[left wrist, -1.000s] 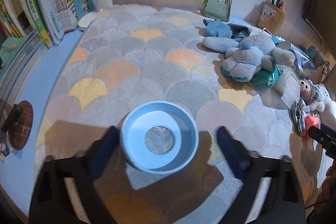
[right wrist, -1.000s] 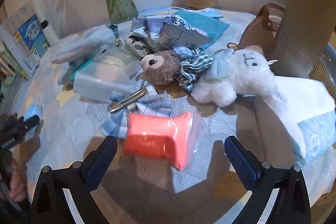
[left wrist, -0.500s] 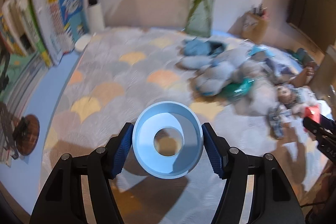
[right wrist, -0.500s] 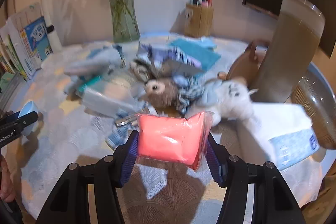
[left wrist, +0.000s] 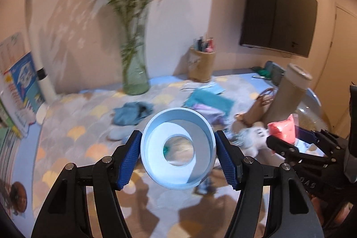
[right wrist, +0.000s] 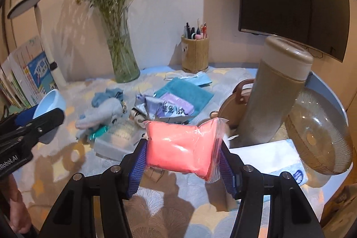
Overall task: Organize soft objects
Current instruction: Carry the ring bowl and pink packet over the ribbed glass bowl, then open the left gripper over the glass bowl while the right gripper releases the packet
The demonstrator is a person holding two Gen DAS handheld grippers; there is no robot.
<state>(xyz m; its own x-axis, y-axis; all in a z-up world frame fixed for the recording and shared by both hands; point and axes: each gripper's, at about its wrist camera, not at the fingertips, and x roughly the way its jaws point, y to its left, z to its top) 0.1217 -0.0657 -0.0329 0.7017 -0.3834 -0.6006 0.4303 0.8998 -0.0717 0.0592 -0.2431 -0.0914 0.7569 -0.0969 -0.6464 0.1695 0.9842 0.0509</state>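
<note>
Both grabs are done and both loads are up off the table! A second ago your left gripper [left wrist: 178, 155] sat wide open around the light blue funnel-shaped ring [left wrist: 178, 148]; now its blue pads [left wrist: 130, 162] are closed onto the rim on both sides and you've lifted it, tilted, its hole showing the cloth below. Your right gripper [right wrist: 181, 154] has done the same: from spread jaws to a firm pinch on the pink bag [right wrist: 183, 146], which bulges between the pads, raised above the patterned tablecloth [right wrist: 160, 211]. The plush toys [right wrist: 100, 113] and teal cloth [right wrist: 185, 93] lie in the clutter behind. So picking looks finished, and what's left for these two is carrying them somewhere tidy. No destination shows itself yet.
</note>
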